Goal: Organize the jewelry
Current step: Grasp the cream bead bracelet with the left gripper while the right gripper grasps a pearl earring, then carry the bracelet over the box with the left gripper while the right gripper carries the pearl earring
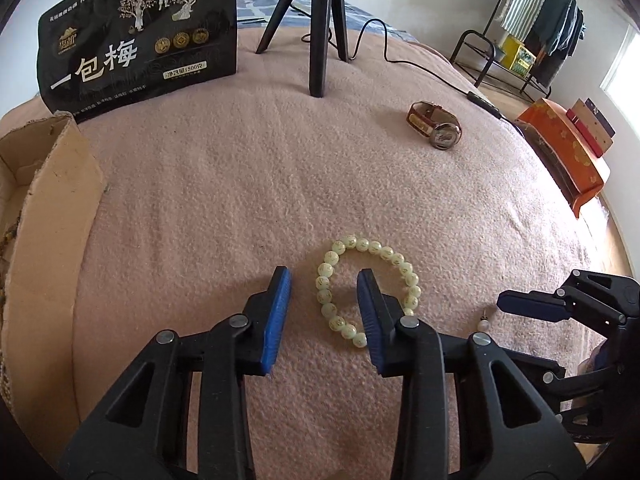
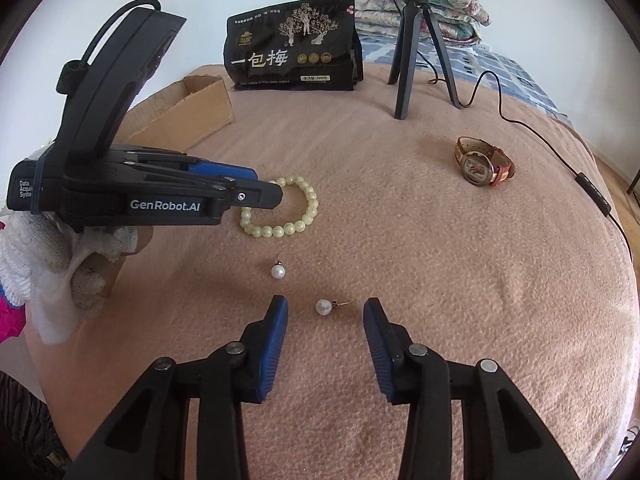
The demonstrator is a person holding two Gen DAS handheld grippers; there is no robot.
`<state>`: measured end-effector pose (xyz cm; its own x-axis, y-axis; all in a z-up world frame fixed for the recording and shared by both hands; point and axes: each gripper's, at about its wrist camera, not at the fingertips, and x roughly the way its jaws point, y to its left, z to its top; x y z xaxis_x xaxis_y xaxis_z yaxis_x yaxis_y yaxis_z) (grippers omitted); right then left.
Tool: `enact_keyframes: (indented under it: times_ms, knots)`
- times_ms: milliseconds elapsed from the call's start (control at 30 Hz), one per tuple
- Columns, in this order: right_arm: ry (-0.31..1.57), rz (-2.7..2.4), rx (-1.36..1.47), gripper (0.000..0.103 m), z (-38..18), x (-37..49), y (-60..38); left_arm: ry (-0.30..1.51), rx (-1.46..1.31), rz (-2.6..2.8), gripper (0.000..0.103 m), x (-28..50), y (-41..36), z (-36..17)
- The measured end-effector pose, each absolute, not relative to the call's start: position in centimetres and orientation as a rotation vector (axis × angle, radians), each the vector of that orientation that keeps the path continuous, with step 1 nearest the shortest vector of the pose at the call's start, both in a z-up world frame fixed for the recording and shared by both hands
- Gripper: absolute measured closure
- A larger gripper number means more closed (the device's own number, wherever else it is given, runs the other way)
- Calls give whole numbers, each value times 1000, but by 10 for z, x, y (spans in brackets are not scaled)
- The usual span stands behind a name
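Observation:
A pale green bead bracelet (image 1: 370, 280) (image 2: 298, 216) lies flat on the pink blanket (image 1: 240, 184). My left gripper (image 1: 324, 280) (image 2: 256, 188) is low over it and open: the bracelet's left arc sits between the blue pads, the right finger stands inside the ring, and neither pad presses on the beads. In the right wrist view a pearl earring (image 2: 323, 307) lies between the pads of my right gripper (image 2: 325, 306) (image 1: 508, 304), which is open with clear gaps on both sides. A second pearl earring (image 2: 278, 271) (image 1: 483, 325) lies between the bracelet and the first. A brown-strapped watch (image 1: 436, 124) (image 2: 482, 164) rests farther off to the right.
A cardboard box (image 1: 52, 184) (image 2: 192, 100) stands at the left. A black snack bag (image 1: 140, 40) (image 2: 292, 56) and a tripod (image 1: 320, 20) (image 2: 412, 48) stand at the back, with a cable (image 2: 592, 188) trailing right. An orange box (image 1: 568, 156) sits off the bed's right edge. A gloved hand (image 2: 60, 264) holds the left gripper.

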<state>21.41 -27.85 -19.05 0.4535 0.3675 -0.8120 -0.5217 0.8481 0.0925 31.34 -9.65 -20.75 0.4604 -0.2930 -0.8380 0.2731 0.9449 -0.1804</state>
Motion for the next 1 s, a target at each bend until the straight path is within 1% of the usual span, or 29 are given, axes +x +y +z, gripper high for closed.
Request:
enact_keyframes:
  times_ms: [100, 167, 333, 433, 500, 600, 667, 1000]
  knots:
    - [958, 555, -188, 65, -193, 216, -278, 1030, -4, -346, 69, 314, -98, -209]
    - [960, 554, -199, 67, -194, 218, -276, 1027, 9, -342, 71, 315, -99, -210]
    - [955, 559, -216, 67, -195, 219, -273, 1027, 2, -326, 82, 318, -96, -212]
    - [957, 560, -233, 69, -196, 220, -271, 1026, -3, -319, 86, 319, -95, -213]
    - [957, 562, -237, 70, -196, 220, -270, 1025, 0, -315, 89, 319, -95, -214]
    - [960, 564, -240, 78, -196, 221, -269, 1024, 3, -314, 95, 319, -97, -213]
    - [957, 568, -249, 86, -196, 220, -267, 1023, 0, -312, 96, 319, -96, -213]
    - [940, 557, -227, 87, -193, 214, -269, 997, -16, -305, 97, 312, -93, -203]
